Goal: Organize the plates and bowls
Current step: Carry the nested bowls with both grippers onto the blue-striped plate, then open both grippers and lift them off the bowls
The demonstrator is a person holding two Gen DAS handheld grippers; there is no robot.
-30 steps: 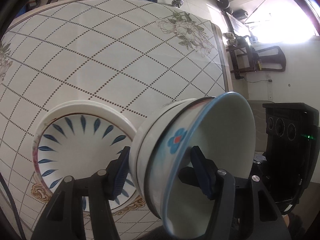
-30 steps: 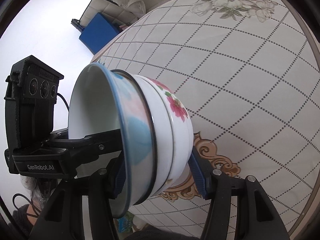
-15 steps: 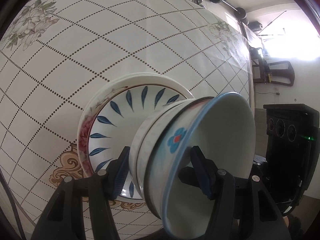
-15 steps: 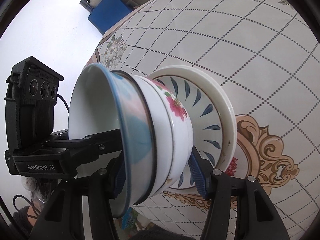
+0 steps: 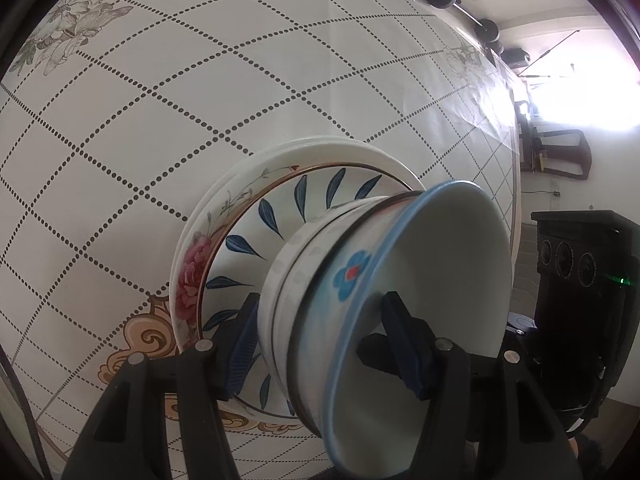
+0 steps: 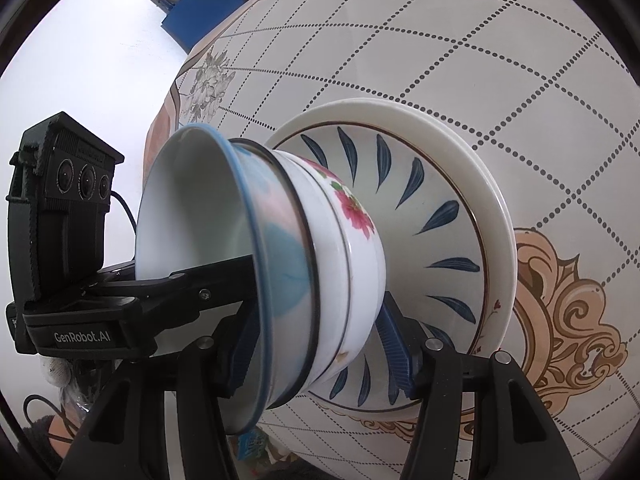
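Observation:
A nested stack of bowls, blue-rimmed on top with white floral ones beneath, hangs tilted between both grippers. My left gripper is shut on its wall, one pad inside the top bowl and one outside. My right gripper clamps the opposite side of the bowl stack the same way. Directly beneath lies a pile of plates, a blue-leaf one on a rose-patterned one on a white one. The bowls' base sits over the middle of the plates; whether they touch is hidden.
The table wears a white cloth with dotted diamond lines, grey flowers and a tan scroll border. Its edge runs close behind the grippers. A blue box lies on the floor beyond the table. Dark furniture stands by a bright window.
Both grippers have carried the bowl stack across the table and downward. The plates have come from the side of each view to right behind the bowls. The grips are unchanged.

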